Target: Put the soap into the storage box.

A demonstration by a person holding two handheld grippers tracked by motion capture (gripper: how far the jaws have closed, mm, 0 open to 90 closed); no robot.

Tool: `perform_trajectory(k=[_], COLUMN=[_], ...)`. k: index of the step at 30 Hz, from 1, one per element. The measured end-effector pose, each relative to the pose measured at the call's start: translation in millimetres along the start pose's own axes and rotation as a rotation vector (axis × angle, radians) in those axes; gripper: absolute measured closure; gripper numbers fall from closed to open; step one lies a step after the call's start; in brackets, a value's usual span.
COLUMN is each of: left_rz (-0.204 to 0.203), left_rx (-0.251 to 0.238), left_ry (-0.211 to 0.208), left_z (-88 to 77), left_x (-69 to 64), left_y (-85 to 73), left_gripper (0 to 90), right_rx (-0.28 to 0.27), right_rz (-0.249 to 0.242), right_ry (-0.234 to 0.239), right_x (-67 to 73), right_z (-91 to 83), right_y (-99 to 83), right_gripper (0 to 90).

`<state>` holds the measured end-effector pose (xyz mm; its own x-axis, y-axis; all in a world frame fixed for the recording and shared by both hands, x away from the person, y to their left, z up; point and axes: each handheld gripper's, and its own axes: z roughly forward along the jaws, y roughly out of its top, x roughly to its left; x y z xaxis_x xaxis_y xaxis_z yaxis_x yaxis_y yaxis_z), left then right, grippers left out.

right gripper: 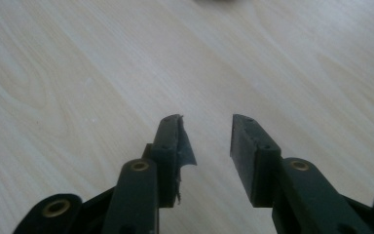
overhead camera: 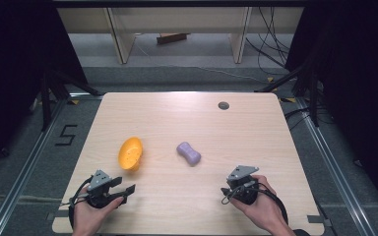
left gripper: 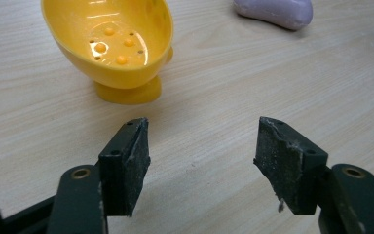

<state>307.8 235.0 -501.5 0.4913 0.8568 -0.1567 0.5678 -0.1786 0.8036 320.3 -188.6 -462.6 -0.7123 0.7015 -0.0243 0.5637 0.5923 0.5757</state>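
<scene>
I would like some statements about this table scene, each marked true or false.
1. The yellow plastic soap dish holds the soap. False: it is empty.
2. The lilac bone-shaped soap bar lies on the light wooden table, apart from the dish. True.
3. The left claw grips the dish. False: its jaws are open with nothing between them.
4. The right claw holds nothing. True.
5. The dish has small holes in its bottom. True.

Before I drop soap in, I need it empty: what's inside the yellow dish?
Inside the yellow dish show raised bumps and small drain holes, nothing else. Its near wall hides part of the floor.
</scene>
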Motion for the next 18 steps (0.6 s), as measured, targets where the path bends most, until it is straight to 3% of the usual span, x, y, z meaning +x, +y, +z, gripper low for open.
perform_trajectory(k=[3, 5, 7, 8, 10, 11, 16, 17, 18], left_rz=[0.024, 0.031, 0.043, 0.032, 0.025, 0.028, 0.019, 0.043, 0.023], left_rx=[0.009, 0.006, 0.004, 0.011, 0.009, 0.011, 0.014, 0.023, 0.015], left_ry=[-0.005, -0.007, 0.001, -0.006, -0.005, -0.001, 0.01, 0.005, 0.006], left_z=[1.0, 0.5, 0.1, 0.7, 1.4, 1.3, 0.9, -0.2, 0.1], left_x=[-2.4, -4.1, -4.7, -4.0, -3.0, -2.0, -0.1, 1.5, 0.4], left_y=[-0.1, -0.3, -0.3, -0.6, -0.6, -0.3, -1.4, -0.9, -1.3], left_gripper=[35.9, 35.7, 35.5, 35.4, 35.1, 35.1, 33.7, 33.6, 33.6], right_rx=[0.023, 0.021, 0.104, 0.129, 0.148, 0.184, 0.193, 0.2, 0.205], right_rz=[0.032, 0.014, 0.096, 0.112, 0.108, 0.126, 0.114, 0.111, 0.105], right_ry=[0.009, 0.018, 0.039, 0.043, 0.034, 0.048, 0.052, 0.046, 0.047], right_x=[-2.3, -7.8, -9.1, -10.1, -14.2, -15.0, -26.4, -28.4, -30.1], right_z=[2.2, 4.6, 3.1, 3.6, 7.4, 8.8, 21.1, 23.6, 26.3], right_y=[0.3, 3.8, 11.7, 15.6, 24.0, 29.2, 58.8, 65.0, 70.9], right_gripper=[61.4, 59.9, 55.5, 55.1, 50.8, 49.7, 49.6, 49.6, 49.6])
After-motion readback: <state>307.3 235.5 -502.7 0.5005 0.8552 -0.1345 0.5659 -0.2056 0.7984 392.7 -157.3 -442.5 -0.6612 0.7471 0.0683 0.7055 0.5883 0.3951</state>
